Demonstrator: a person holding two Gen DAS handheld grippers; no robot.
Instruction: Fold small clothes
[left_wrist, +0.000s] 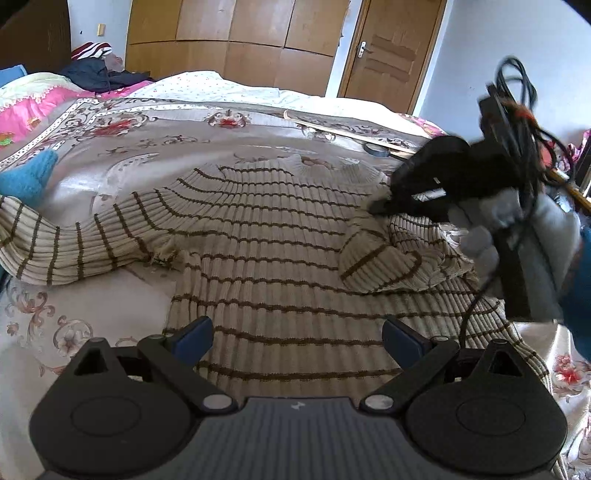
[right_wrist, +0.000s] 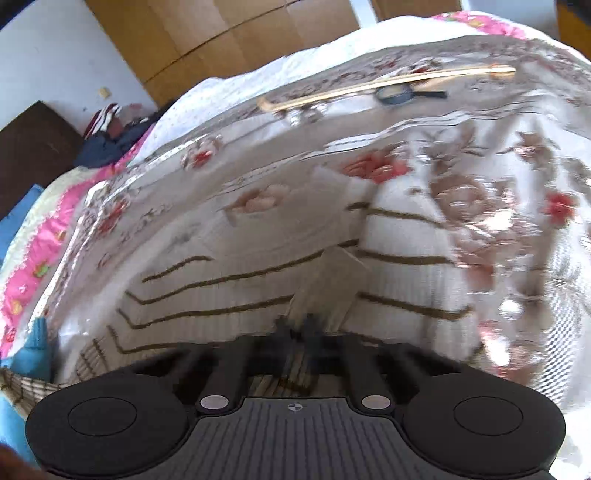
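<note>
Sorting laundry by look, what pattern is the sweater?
Cream ribbed sweater with thin brown stripes; left wrist view.

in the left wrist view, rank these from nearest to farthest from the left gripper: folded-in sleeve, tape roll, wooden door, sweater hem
1. sweater hem, directly between the open left gripper fingers
2. folded-in sleeve, ahead to the right, on the sweater's body
3. tape roll, beyond the collar on the bedspread
4. wooden door, in the back wall, right
</note>
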